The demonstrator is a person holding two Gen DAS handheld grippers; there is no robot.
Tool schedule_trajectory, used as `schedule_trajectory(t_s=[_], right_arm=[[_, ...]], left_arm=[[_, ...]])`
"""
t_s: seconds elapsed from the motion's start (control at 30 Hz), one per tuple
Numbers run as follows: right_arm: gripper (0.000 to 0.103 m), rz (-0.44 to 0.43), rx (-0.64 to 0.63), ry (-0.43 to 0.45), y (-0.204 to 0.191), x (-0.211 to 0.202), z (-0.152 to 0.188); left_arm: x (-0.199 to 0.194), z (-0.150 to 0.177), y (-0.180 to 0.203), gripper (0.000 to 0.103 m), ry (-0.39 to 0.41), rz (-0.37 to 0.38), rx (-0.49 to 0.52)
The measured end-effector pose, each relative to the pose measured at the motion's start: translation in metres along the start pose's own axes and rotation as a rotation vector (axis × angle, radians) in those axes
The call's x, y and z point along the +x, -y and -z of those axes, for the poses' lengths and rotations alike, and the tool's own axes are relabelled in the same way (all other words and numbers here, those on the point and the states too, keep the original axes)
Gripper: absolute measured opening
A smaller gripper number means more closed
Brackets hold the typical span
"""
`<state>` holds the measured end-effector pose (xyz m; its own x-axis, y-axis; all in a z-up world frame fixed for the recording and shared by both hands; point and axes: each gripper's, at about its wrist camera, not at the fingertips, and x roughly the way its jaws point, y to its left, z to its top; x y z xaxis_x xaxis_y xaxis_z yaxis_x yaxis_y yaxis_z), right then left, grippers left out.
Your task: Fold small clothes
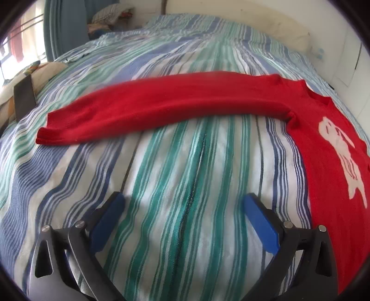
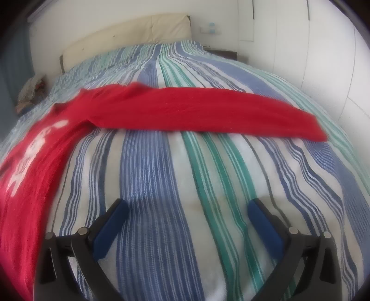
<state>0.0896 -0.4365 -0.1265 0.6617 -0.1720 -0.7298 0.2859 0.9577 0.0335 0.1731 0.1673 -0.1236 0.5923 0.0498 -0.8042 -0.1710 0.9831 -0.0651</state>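
Observation:
A red long-sleeved sweater (image 1: 328, 162) with a white print lies flat on the striped bedspread (image 1: 185, 173). In the left wrist view its left sleeve (image 1: 150, 108) stretches out to the left, beyond my left gripper (image 1: 183, 199), which is open over bare bedspread with nothing between its blue pads (image 1: 108, 215). In the right wrist view the sweater body (image 2: 30, 166) is at the left and the other sleeve (image 2: 208, 111) runs out to the right. My right gripper (image 2: 187, 203) hangs open above the bedspread (image 2: 161, 185), short of that sleeve, holding nothing.
A cream headboard (image 2: 129, 32) and white wall stand at the far end of the bed. A dark flat object (image 1: 24, 97) and cushions lie at the bed's left edge, with clutter (image 1: 108, 16) beyond. White cupboard doors (image 2: 323, 58) are on the right.

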Motion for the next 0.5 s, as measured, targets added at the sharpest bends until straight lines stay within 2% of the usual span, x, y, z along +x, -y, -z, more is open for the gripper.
schedule_trajectory(t_s=[0.5], right_arm=[[0.103,-0.002,0.001,-0.008,-0.0001,0.0027,-0.0011]], left_arm=[[0.0013,0.0001,0.0014,0.103,0.004,-0.018,0.015]])
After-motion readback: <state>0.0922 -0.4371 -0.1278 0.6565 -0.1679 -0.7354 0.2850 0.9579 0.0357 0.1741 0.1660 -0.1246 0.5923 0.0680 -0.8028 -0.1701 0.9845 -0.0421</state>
